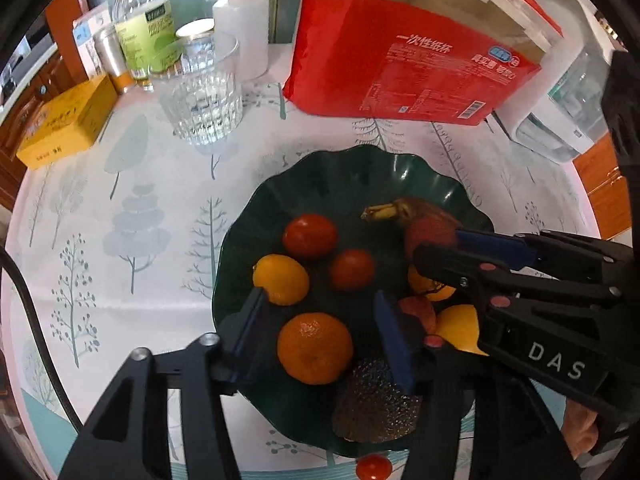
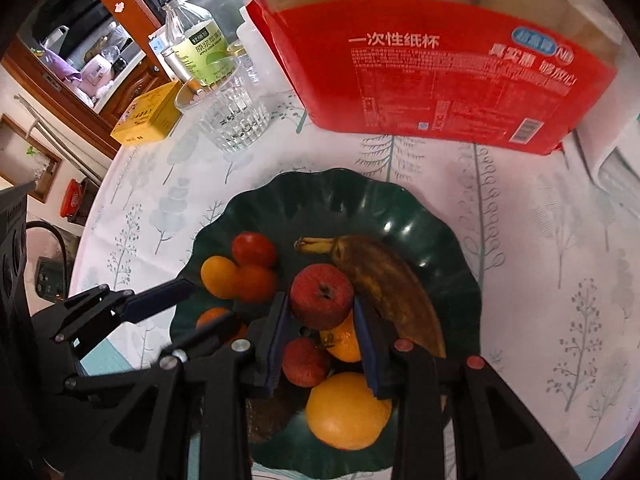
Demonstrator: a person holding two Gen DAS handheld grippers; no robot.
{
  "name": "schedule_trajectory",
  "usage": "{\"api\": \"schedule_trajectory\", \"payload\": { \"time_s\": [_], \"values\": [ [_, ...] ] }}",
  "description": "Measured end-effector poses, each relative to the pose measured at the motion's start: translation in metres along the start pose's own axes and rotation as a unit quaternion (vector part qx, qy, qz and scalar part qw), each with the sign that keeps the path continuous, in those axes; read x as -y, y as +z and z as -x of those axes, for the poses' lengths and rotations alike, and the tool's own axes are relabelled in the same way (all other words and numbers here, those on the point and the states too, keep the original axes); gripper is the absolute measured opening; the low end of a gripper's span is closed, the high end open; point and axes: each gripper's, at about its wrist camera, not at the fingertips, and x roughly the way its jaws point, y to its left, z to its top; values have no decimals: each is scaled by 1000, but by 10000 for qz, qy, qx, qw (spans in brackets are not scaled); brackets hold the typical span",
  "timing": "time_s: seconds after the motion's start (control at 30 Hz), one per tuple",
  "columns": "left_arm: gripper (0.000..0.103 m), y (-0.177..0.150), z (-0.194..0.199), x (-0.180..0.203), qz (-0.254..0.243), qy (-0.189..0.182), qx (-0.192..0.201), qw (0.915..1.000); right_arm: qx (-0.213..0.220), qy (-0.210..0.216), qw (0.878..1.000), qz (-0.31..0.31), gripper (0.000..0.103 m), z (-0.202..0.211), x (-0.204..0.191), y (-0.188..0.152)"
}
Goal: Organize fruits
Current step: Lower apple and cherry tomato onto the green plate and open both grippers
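Observation:
A dark green scalloped plate (image 1: 360, 168) (image 2: 420, 216) holds two tomatoes (image 1: 310, 236), a browned banana (image 2: 388, 284), an avocado (image 1: 374, 404) and several orange and yellow citrus fruits. My left gripper (image 1: 320, 292) (image 2: 212, 304) is open over the plate's left side. A mandarin (image 1: 314, 348) lies between its blue pads with a gap on both sides. My right gripper (image 2: 321, 304) (image 1: 438, 244) is shut on a red apple (image 2: 322, 296) (image 1: 430, 232), held at its fingertips low over the fruit pile beside the banana. One small tomato (image 1: 374, 468) lies on the tablecloth in front of the plate.
Behind the plate stand a red bag of paper cups (image 1: 408, 52), a ribbed glass (image 1: 204, 104), bottles (image 1: 142, 20) and a yellow box (image 1: 68, 124). A white appliance (image 1: 560, 120) sits at the right. A black cable (image 1: 32, 320) crosses the table's left edge.

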Motion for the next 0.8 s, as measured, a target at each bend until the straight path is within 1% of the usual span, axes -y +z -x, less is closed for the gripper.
{"api": "schedule_trajectory", "payload": {
  "time_s": [0.13,0.47,0.8],
  "values": [
    [61,-1,2,4,-150,79,58,9998,41,37,10000,35,33,2,1,0],
    [61,-5,20,2,-140,109,180,9997,188,-32,9998,79,33,14,-2,-6],
    [62,-12,56,-3,-83,186,330,9992,460,-18,9989,112,33,49,-11,-17]
  ]
}}
